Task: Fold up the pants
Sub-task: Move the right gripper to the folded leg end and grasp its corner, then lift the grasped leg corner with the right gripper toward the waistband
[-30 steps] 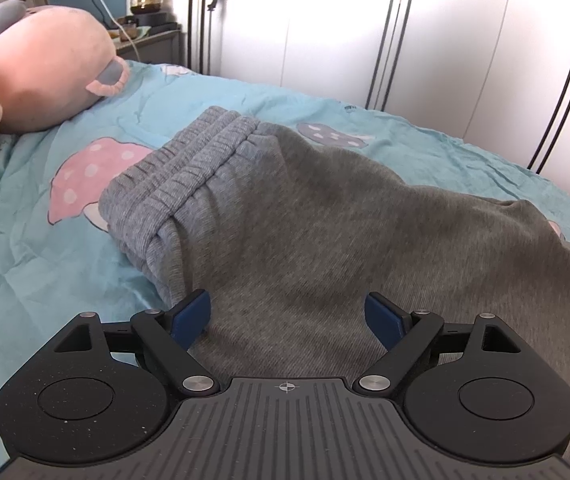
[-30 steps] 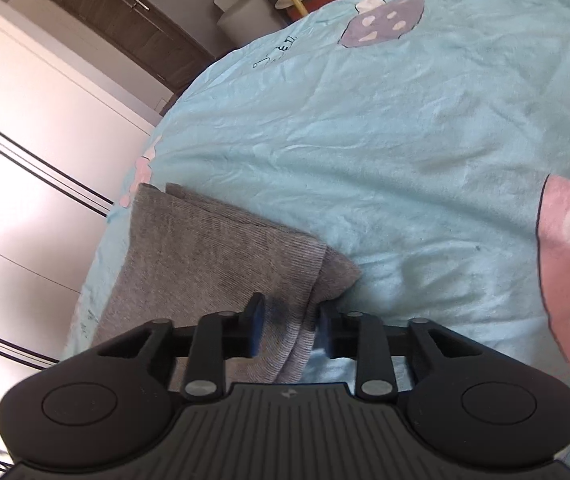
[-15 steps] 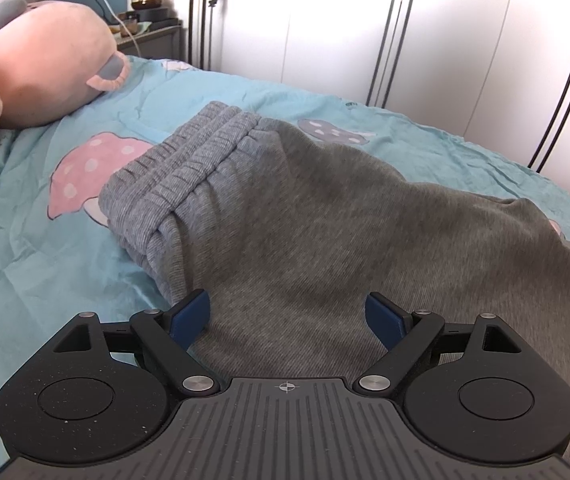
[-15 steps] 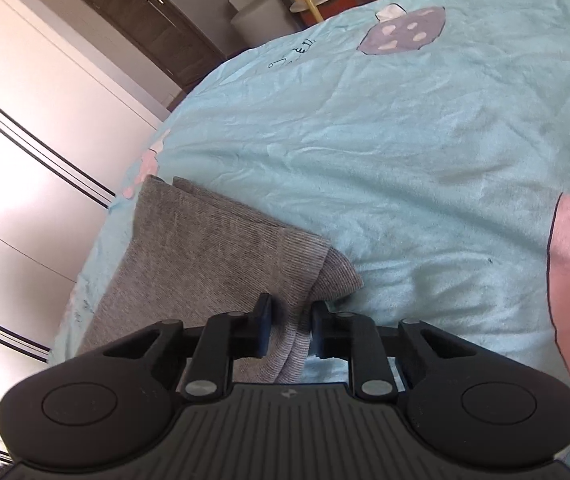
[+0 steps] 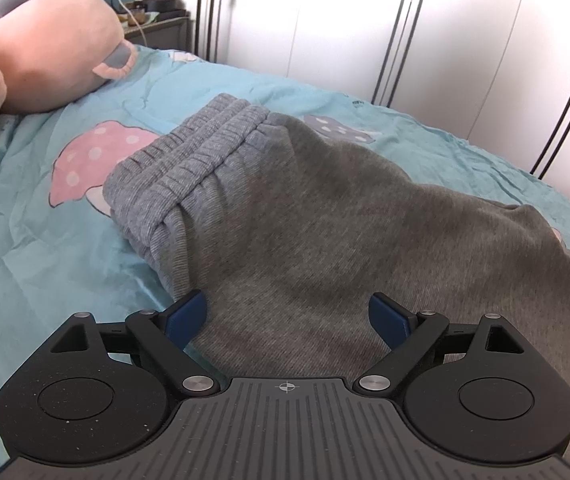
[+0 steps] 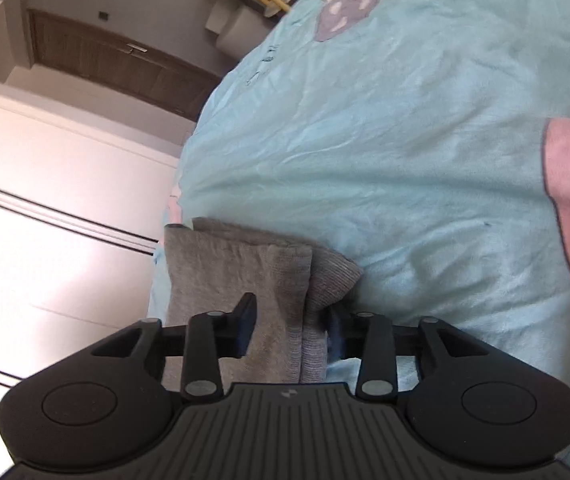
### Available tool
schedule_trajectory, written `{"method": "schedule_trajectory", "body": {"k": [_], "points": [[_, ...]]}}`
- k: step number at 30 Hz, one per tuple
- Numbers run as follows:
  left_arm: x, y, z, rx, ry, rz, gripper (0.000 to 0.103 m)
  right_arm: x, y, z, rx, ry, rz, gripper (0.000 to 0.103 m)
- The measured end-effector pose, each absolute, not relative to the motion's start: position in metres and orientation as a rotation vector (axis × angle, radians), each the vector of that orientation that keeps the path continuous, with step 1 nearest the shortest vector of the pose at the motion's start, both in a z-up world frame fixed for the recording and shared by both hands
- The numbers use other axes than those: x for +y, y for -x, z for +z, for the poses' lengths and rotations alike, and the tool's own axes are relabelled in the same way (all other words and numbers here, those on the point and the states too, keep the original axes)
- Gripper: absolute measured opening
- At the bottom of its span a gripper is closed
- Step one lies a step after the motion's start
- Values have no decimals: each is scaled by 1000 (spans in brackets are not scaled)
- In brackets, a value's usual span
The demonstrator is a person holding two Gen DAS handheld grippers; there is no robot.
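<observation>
The right hand-held gripper [image 6: 289, 328] has lifted, clamped on one pair of pants [image 6: 245, 276]; left hand-held gripper [image 5: 288, 316] spread apart.

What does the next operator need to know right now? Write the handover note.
Left gripper: open, its fingers either side of the pants fabric a little below the waistband, gripping nothing.
Right gripper: closed on the stacked leg cuffs, by the look of it.
Pants lie lengthwise on the bed, legs one over the other; the plush toy sits beyond the waistband.
Done: legs laid together.
Left: bring the cuffs up to the waistband, then flatten.
</observation>
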State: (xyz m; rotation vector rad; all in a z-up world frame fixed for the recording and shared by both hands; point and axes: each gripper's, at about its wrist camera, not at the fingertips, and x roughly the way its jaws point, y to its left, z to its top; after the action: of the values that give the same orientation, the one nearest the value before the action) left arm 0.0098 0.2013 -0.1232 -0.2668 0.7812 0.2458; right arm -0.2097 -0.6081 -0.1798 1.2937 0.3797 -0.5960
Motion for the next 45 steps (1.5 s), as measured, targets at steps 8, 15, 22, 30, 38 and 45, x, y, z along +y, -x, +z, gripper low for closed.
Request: {"method": "schedule_trajectory", "body": {"k": [8, 15, 22, 30, 38, 45], "points": [[201, -11, -124, 785, 266, 246, 94, -605, 217, -181, 376, -1269, -621, 43], [201, -11, -123, 784, 281, 248, 94, -598, 207, -173, 361, -1199, -578, 9], [199, -11, -123, 789, 261, 255, 94, -605, 204, -182, 381, -1237, -595, 13], [201, 2, -104, 787, 387, 312, 94, -589, 183, -136, 438, -1013, -615, 9], [174, 39, -71, 731, 433, 260, 96, -573, 161, -100, 436, -873, -555, 8], [167, 55, -66, 720, 468, 222, 96, -507, 102, -31, 427, -618, -387, 8]]}}
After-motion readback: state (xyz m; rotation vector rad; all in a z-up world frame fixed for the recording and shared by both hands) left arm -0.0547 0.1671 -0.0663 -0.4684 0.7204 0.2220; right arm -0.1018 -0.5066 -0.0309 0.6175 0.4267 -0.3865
